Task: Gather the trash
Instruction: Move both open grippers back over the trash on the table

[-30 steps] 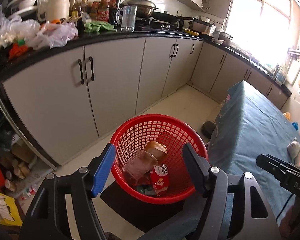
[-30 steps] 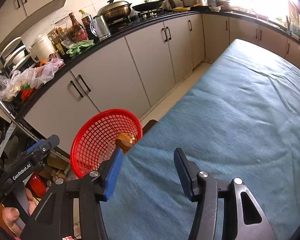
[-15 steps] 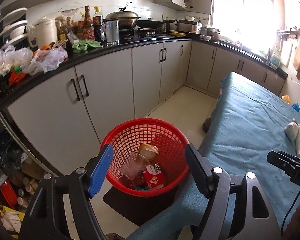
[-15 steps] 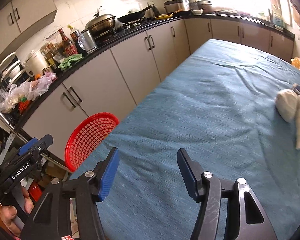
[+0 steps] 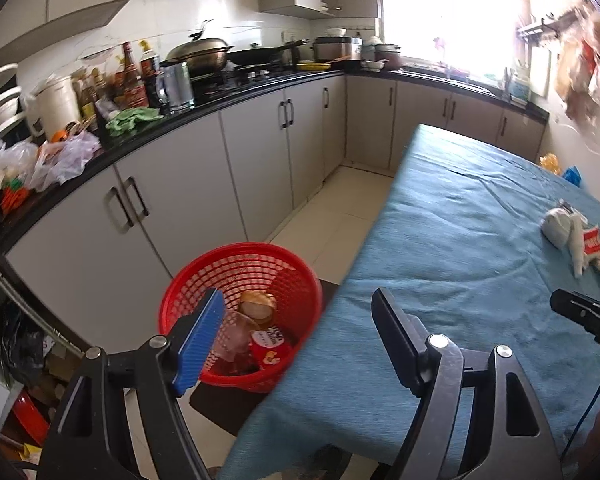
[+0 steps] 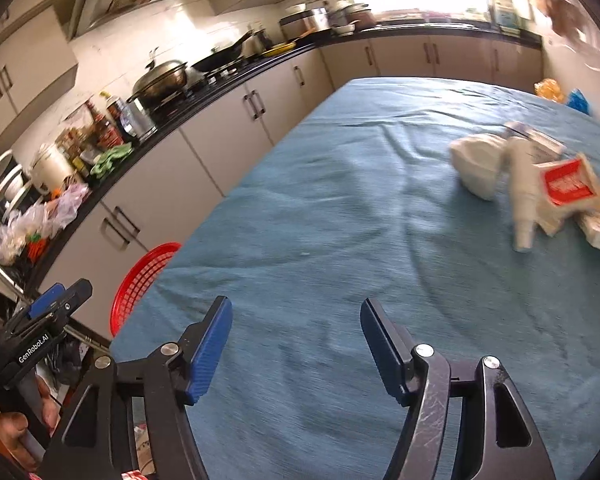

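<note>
Both your grippers are empty right now: the left gripper (image 5: 300, 344) has its jaws wide with nothing between them, and the right gripper (image 6: 296, 344) has just been opening its jaws and also carries nothing. Ahead of the left jaws and a little to their left, down on the floor, sits the red basket (image 5: 236, 256), which already holds a few pieces of rubbish. What is left to collect lies well ahead of the right jaws and off to their right, on the counter with the blue cloth (image 6: 340, 220): a white crumpled wad (image 6: 476, 164), a white bottle (image 6: 524, 196) lying on its side, and a red-and-white packet (image 6: 568, 184) resting against it, with more packaging running out of view at the edge. The step in hand looks like the reach toward that pile, so take the right gripper there, since it is nearer. Pick one piece only; the wad stands slightly apart on the near side of the cluster and seems the easiest first grab. Come down with the jaws straddling it and close gently, because it will likely squash. Keep the lower finger off the cloth, which is wrinkled and could bunch up.
</note>
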A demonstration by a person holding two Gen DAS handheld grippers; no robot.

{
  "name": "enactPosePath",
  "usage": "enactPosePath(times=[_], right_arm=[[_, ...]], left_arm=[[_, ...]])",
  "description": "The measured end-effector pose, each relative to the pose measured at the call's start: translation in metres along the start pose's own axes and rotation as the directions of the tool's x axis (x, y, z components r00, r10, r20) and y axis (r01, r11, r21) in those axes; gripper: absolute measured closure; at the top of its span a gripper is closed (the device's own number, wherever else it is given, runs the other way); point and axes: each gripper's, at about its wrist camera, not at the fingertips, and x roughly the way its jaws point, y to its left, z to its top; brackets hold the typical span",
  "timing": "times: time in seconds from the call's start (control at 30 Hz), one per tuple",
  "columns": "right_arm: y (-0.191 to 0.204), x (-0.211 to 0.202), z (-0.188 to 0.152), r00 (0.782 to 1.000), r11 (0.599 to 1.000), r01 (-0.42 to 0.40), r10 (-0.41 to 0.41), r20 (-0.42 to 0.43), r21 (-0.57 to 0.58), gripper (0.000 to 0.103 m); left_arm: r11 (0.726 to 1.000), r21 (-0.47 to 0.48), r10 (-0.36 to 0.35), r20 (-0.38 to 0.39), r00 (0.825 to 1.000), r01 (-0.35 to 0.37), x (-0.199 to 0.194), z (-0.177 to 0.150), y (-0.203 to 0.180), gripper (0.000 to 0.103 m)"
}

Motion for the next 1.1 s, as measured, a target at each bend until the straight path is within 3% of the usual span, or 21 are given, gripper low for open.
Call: enactPosePath(times=[0.3, 0.67, 0.87, 0.97, 1.1], right_arm=[[-0.067, -0.029, -0.008, 0.998, 0.994, 0.049, -0.052, 0.024, 0.099, 0.029], [-0.147, -0.070, -0.020, 0.987, 0.967, 0.147, -0.158, 0.040, 0.206, 0.027], [-0.189, -0.094, -0.027, 0.975, 0.942, 0.195, -0.217, 0.054, 0.275, 0.026], [-0.203, -0.100, -0.027, 0.969, 0.931, 0.211, -0.238, 0.058, 0.299, 0.026], [-0.223, -0.105, -0.024, 0.964, 0.917, 0.225, -0.259, 0.064, 0.329, 0.026]], left_arm=[[0.995, 0.084, -0.057, -0.025, 0.998, 0.059, 0.005, 0.003, -0.056, 0.027], [0.965, 0.136, -0.212, -0.084, 0.974, 0.222, 0.009, 0.012, -0.120, 0.027], [0.927, 0.163, -0.320, -0.125, 0.939, 0.337, 0.015, 0.022, -0.158, 0.027], [0.892, 0.152, -0.403, -0.156, 0.902, 0.425, 0.021, 0.028, -0.181, 0.027], [0.860, 0.158, -0.454, -0.200, 0.868, 0.486, 0.030, 0.032, -0.213, 0.027]])
